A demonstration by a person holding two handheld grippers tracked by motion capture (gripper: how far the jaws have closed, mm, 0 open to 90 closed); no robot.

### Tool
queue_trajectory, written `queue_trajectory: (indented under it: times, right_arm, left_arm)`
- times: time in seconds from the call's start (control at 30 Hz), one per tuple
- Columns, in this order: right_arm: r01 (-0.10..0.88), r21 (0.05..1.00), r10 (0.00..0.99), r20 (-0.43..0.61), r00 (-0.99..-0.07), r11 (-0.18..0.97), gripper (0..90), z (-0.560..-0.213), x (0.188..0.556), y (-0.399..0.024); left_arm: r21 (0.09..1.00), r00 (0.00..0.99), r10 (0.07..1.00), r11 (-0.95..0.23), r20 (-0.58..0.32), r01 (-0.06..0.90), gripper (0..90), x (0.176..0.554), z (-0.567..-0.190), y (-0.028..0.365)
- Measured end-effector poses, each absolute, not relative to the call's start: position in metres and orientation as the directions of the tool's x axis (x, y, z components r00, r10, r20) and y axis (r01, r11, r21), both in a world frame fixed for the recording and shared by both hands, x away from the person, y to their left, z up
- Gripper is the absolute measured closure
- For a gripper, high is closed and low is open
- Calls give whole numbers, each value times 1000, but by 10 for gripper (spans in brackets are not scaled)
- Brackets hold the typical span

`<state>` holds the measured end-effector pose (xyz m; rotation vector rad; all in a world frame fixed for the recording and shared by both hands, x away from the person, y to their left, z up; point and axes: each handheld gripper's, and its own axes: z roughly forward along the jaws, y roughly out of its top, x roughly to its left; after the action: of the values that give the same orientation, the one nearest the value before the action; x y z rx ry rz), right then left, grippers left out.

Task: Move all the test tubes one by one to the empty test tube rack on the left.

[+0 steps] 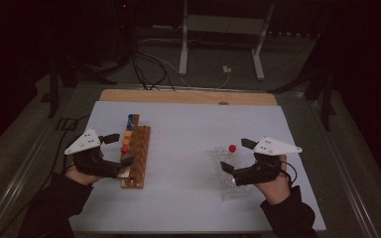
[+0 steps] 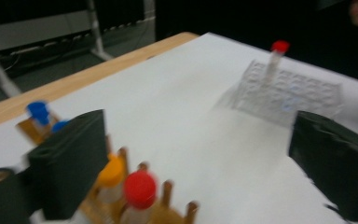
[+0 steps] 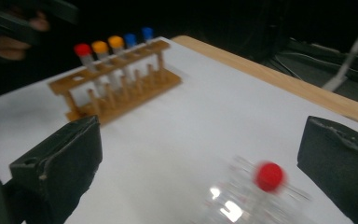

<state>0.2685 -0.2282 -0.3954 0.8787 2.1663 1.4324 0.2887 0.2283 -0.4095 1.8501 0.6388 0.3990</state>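
A wooden tube rack stands left of centre on the white table top, also seen as the wooden rack from the right. It holds a red-capped tube, two orange-capped tubes and two blue-capped tubes. My left gripper is open beside the rack, its jaws straddling the rack's near end by the red-capped tube. A clear plastic rack on the right holds one red-capped tube. My right gripper is open over that clear rack, the red cap between its jaws.
The white table top lies on a wooden board whose far edge shows. Beyond it are metal stand legs and cables on a dark floor. Both of the person's sleeved forearms enter from the bottom.
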Motion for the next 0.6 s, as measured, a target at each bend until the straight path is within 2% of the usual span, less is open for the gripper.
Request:
queue_trajectory:
  times: [0.2, 0.23, 0.27, 0.33, 0.4, 0.5, 0.6]
  right_arm:
    - [375, 881, 751, 35, -659, 288, 77, -424, 283, -250]
    - [394, 873, 763, 41, -646, 287, 110, -430, 286, -252]
    - [409, 865, 770, 44, -637, 289, 188, -436, 288, -254]
    - [433, 850, 779, 42, -626, 302, 244, -446, 294, -254]
    - [448, 840, 777, 51, -627, 307, 383, -453, 299, -254]
    - [462, 826, 785, 40, -619, 322, 496, -460, 307, -250]
    - [468, 815, 786, 25, -617, 341, 560, -466, 313, -246]
  left_arm:
    - [942, 821, 571, -261, -26, 211, 20, 283, -402, 217]
    - [942, 827, 561, -259, -31, 211, 20, 283, -401, 216]
    - [943, 829, 558, -258, -32, 210, 20, 282, -400, 214]
    - [943, 839, 543, -260, -33, 206, 20, 282, -400, 210]
    - [942, 842, 539, -268, -27, 203, 20, 281, -400, 207]
    - [940, 848, 529, -273, -31, 205, 20, 282, -401, 203]
    - [940, 852, 522, -272, -36, 206, 20, 283, -402, 201]
